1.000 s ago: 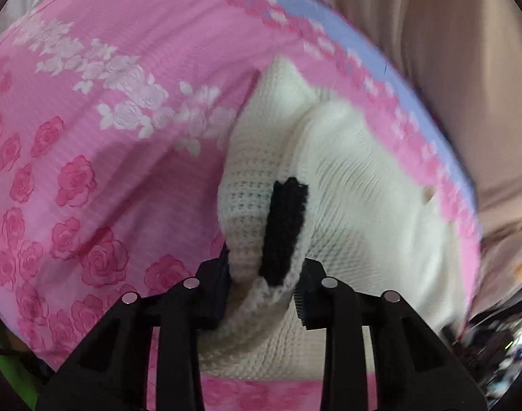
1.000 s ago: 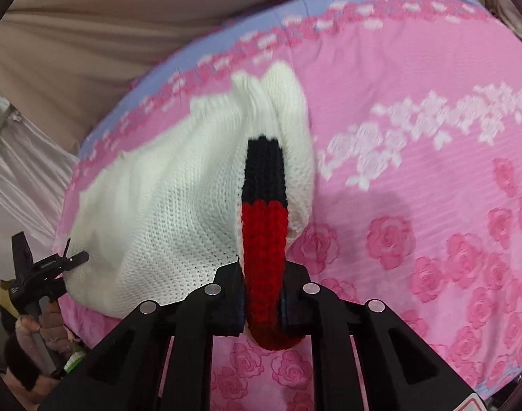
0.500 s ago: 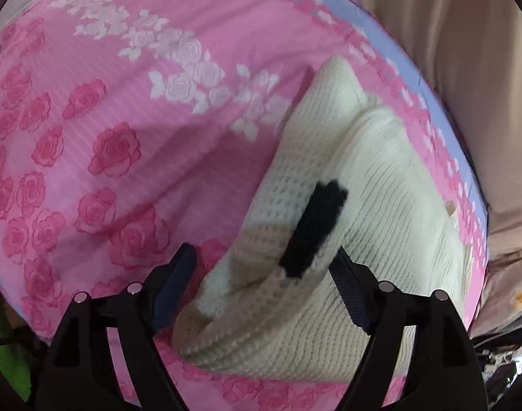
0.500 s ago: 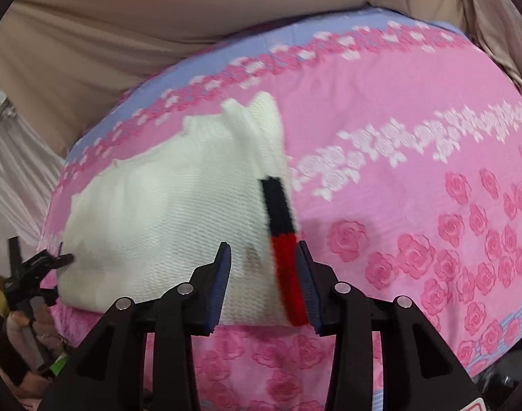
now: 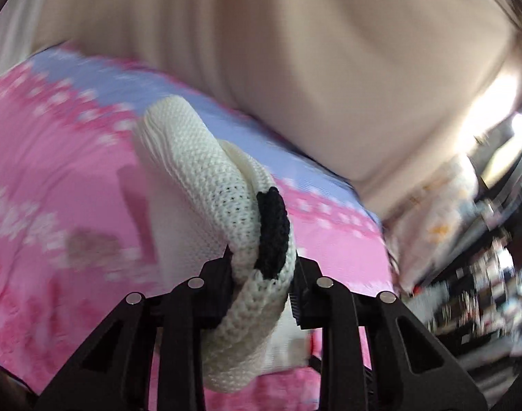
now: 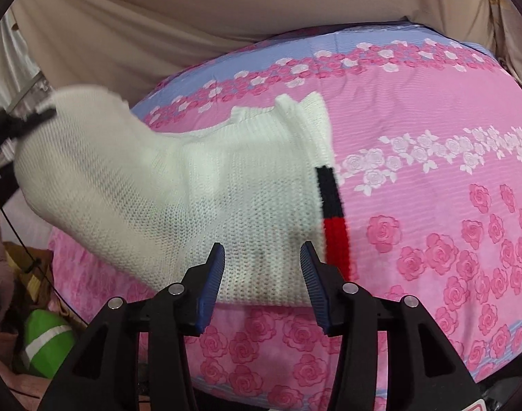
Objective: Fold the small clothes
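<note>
In the left wrist view we see the left gripper [image 5: 262, 287] pinching a bunched edge of the white knitted garment [image 5: 206, 185], with a black patch [image 5: 274, 231] just above the pads; its jaws are closing on the cloth. This view is blurred and shows the raised part of the garment only. The right wrist view gives us what the first hides: the garment [image 6: 226, 198] lies mostly flat on the pink rose bedsheet [image 6: 432, 178], its left corner lifted by the left gripper [image 6: 27, 120] at the frame edge. The right gripper [image 6: 262, 275] is spread and opening, with nothing pinched, above the near hem. A black-and-red trim strip [image 6: 332, 212] runs along the garment's right side.
</note>
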Tool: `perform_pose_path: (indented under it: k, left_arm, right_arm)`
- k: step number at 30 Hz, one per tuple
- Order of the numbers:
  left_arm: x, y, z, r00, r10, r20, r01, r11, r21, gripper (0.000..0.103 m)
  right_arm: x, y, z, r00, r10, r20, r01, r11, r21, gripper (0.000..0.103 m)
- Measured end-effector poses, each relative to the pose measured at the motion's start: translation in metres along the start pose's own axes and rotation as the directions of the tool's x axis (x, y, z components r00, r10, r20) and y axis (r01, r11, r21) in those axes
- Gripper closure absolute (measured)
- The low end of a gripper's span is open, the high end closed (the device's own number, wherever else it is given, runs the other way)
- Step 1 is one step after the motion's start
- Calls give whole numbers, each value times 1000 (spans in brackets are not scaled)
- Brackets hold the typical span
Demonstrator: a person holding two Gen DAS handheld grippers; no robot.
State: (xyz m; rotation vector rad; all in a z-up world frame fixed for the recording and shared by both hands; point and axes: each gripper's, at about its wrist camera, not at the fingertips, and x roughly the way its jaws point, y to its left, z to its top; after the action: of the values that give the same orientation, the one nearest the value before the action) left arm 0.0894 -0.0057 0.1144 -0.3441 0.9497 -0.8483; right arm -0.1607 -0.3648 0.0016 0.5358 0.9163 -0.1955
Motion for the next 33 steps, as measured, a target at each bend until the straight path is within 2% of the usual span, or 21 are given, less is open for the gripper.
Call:
perform_pose_path:
  k: [1,2,3,4,6,7,8,10,13,14,17,19,21,23,24,25,26,27,29,31,33]
  left_arm:
    - [9,-24,-6,999,-28,-35,30,997,68,76]
    - [23,-43,-17,996,-17,-85,28,991,132,74]
    - [34,-50,-25,992,-2,-122,23,986,165,67]
    - [57,-59,-44,980,21,-199,22,977,210,63]
    - [84,-58,-73,944,92,-318,-16,973,232,65]
    - [90,-49,-83,922,104,-373,-31,980,196,65]
    - [85,-37,-87,913,71,-401,-7,987,160,65]
    - [64,-18,-83,928,61,-368,-9,990,142,64]
    - [30,10,-69,948,134,-290,-85,981,175,51]
    - [20,21,-63,949,158,-272,-115,979,167,49]
    - [1,56,-52,943,225,-245,-198,971,132,48]
    - [-4,73,-49,930,292,-224,-270,955,124,48]
    - [-10,85,-50,922,312,-229,-294,949,111,48]
    - [-13,94,-54,915,321,-246,-305,947,102,47]
    - [-12,96,-58,914,315,-258,-297,949,104,46]
    - [-11,97,-62,910,307,-278,-286,951,114,46]
    - [-8,94,-68,908,298,-295,-272,954,128,46]
    - [-4,91,-73,904,287,-316,-254,957,143,46]
    - [2,82,-85,891,237,-386,-175,966,189,45]
    - [8,67,-96,883,200,-425,-102,965,241,39]
    - [16,53,-105,882,185,-434,-60,956,287,32]
  right_arm:
    - [-2,-7,1,1000,0,3,0,1000,15,53]
    - [-3,-16,1,1000,-1,1,1,999,35,50]
    - [-4,-22,0,1000,-4,-4,4,999,49,50]
    - [-5,-31,-1,1000,-14,-11,15,998,68,50]
    - [-11,-45,-3,999,-26,-19,28,994,101,50]
    - [-16,-51,-2,1000,-28,-13,30,993,116,50]
    - [-22,-55,-1,1000,-25,1,25,991,129,48]
    - [-29,-58,2,1000,-6,19,3,989,149,45]
    - [-28,-54,12,998,53,30,-57,983,175,42]
    - [-24,-48,17,997,72,32,-76,982,174,41]
    - [-7,-29,30,994,110,4,-110,980,164,34]
    - [5,-17,36,990,139,-28,-132,975,177,33]
    - [15,-8,39,984,167,-56,-155,971,183,30]
    - [31,4,39,984,129,-124,-112,984,138,28]
    - [38,7,38,984,102,-146,-86,990,110,34]
    - [47,11,36,982,91,-168,-81,995,64,46]
    - [53,13,36,975,100,-198,-91,994,52,96]
    - [56,11,40,965,136,-226,-119,989,84,93]
    - [32,9,58,944,294,-151,-264,945,191,93]
    - [-1,10,76,926,370,-67,-350,913,211,93]
    - [-14,6,84,922,384,-42,-368,906,211,93]
